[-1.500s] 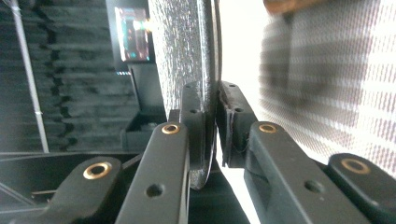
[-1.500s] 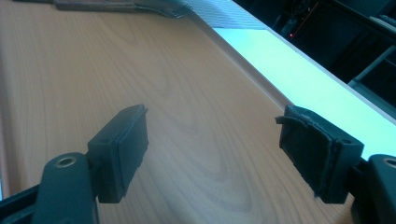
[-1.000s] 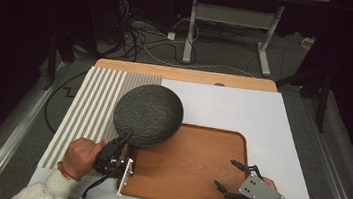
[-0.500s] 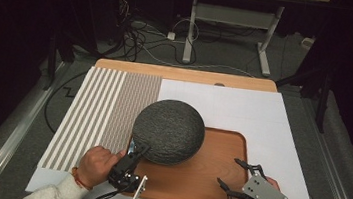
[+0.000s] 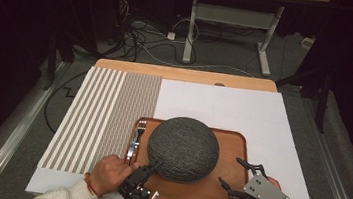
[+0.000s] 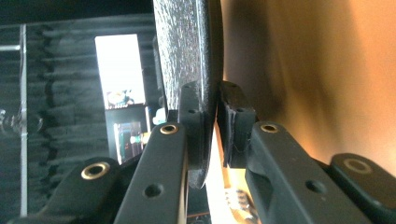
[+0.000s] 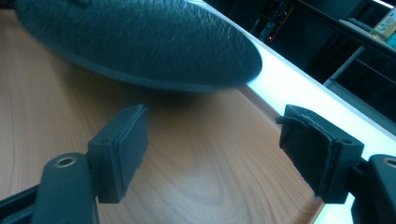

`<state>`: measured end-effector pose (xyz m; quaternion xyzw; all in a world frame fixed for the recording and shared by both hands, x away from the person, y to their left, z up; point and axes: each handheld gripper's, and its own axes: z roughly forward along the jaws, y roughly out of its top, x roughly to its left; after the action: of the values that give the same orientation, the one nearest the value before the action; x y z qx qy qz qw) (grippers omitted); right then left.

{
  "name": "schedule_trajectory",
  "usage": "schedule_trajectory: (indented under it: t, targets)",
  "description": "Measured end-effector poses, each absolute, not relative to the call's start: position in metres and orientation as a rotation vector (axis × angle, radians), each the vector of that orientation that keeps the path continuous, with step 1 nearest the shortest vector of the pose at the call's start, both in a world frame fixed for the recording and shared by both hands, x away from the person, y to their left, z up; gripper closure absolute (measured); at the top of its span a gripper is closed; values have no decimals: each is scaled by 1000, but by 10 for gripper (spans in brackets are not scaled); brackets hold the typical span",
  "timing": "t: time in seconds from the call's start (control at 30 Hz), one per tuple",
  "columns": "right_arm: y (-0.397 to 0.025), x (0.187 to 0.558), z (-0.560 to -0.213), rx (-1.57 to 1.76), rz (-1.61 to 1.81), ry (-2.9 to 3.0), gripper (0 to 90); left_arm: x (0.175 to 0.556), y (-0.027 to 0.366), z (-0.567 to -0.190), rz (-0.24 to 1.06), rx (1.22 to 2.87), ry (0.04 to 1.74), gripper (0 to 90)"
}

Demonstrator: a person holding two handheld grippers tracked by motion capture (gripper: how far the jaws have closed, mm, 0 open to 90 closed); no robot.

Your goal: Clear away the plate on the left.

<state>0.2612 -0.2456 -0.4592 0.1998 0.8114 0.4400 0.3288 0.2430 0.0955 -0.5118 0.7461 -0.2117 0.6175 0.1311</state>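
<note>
A dark grey, rough-textured round plate (image 5: 183, 148) hangs just over the wooden tray (image 5: 227, 192). My left gripper (image 5: 153, 166) is shut on the plate's near-left rim. In the left gripper view the plate's rim (image 6: 187, 60) runs edge-on between the two pads (image 6: 236, 123). A fork (image 5: 135, 139) lies on the tray's left edge beside the plate. My right gripper (image 5: 233, 175) stands open over the tray's near-right corner, apart from the plate. The right gripper view has the plate (image 7: 140, 37) hovering ahead over the wooden tray (image 7: 187, 154), with nothing between the wide-apart pads (image 7: 119, 149).
The tray rests on a white sheet (image 5: 263, 114) next to a striped placemat (image 5: 108, 107) on the left. A wooden table edge (image 5: 187, 74) runs along the back. Cables and a desk frame (image 5: 229, 20) stand on the floor beyond.
My left gripper has carried the plate rightward from the striped mat to over the tray's middle. The fork now shows at the tray's left edge. The right gripper has barely moved.
</note>
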Motion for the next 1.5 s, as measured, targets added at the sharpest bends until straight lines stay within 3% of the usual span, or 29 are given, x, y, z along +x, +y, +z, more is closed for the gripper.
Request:
schedule_trajectory:
  t: [0.67,1.3,1.5]
  targets:
    - [-245,261,-460,519,1147,2135,243,238,89,-519,1666,2244,-658,764]
    - [-244,261,-461,520,1147,2137,246,243,104,-510,1382,2363,-450,724]
    - [-243,261,-461,516,1145,2137,246,246,108,-503,1263,2384,-355,649]
